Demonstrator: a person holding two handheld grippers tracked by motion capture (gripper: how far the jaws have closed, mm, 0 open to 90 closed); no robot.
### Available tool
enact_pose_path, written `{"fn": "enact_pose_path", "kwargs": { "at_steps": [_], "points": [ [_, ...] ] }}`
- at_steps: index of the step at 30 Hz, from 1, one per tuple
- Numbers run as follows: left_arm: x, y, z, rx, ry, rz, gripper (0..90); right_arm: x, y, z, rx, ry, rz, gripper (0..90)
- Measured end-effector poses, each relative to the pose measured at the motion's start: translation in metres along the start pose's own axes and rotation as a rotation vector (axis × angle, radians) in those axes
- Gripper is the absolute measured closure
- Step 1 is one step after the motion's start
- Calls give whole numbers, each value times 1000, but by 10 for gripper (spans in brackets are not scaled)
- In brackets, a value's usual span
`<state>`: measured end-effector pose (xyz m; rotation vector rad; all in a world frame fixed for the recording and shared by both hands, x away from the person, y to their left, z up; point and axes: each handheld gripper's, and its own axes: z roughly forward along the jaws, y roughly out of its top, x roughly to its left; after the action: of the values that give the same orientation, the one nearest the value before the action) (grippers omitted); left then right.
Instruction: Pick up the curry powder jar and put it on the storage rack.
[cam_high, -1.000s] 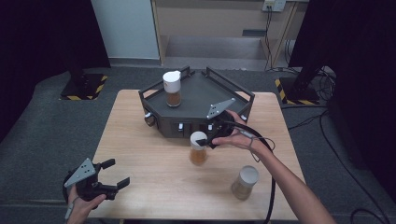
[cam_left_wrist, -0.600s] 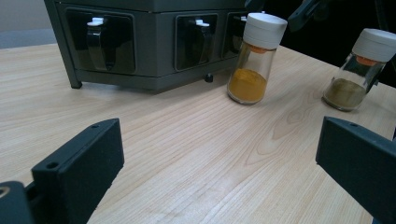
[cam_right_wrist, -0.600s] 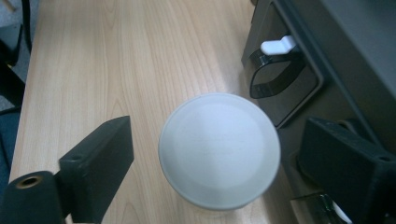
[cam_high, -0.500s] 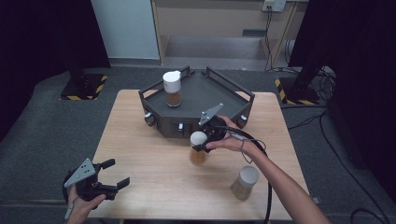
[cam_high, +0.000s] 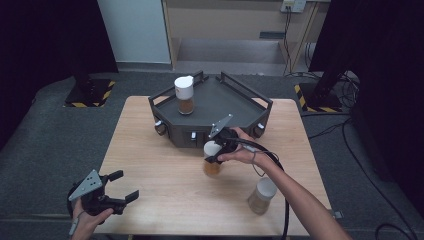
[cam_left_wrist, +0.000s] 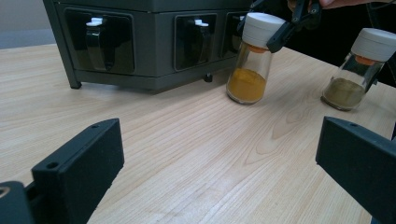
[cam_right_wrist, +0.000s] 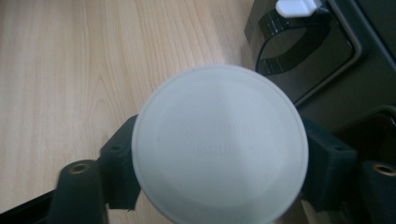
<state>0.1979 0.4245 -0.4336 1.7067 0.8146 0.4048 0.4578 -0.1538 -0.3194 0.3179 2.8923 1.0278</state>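
The right gripper (cam_high: 214, 151) has just been closing, and its jaws now clamp the white cap of the jar (cam_left_wrist: 252, 58) from both sides, as the right gripper view shows with the cap (cam_right_wrist: 219, 144) filling the gap between the pads. The jar stands upright on the table (cam_high: 150, 165), just in front of the rack (cam_high: 220, 100), with orange powder in its lower part. It looks like clear glass with a plastic cap: stiff, smooth, breakable if dropped, and probably light. Holding at the cap risks a slip if the cap is loose; a grip below its rim seems safer. A second jar (cam_high: 262, 196) stands nearer the person, a third (cam_high: 184, 94) on the rack. The left gripper (cam_high: 120, 192) hangs open, well away from the rack.
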Motion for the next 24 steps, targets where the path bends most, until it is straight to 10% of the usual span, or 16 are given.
{"fn": "enact_pose_path", "kwargs": {
  "at_steps": [24],
  "points": [
    [0,0,0,4,1,-2,0,3,4,-25,-16,5,16,340]
  ]
}}
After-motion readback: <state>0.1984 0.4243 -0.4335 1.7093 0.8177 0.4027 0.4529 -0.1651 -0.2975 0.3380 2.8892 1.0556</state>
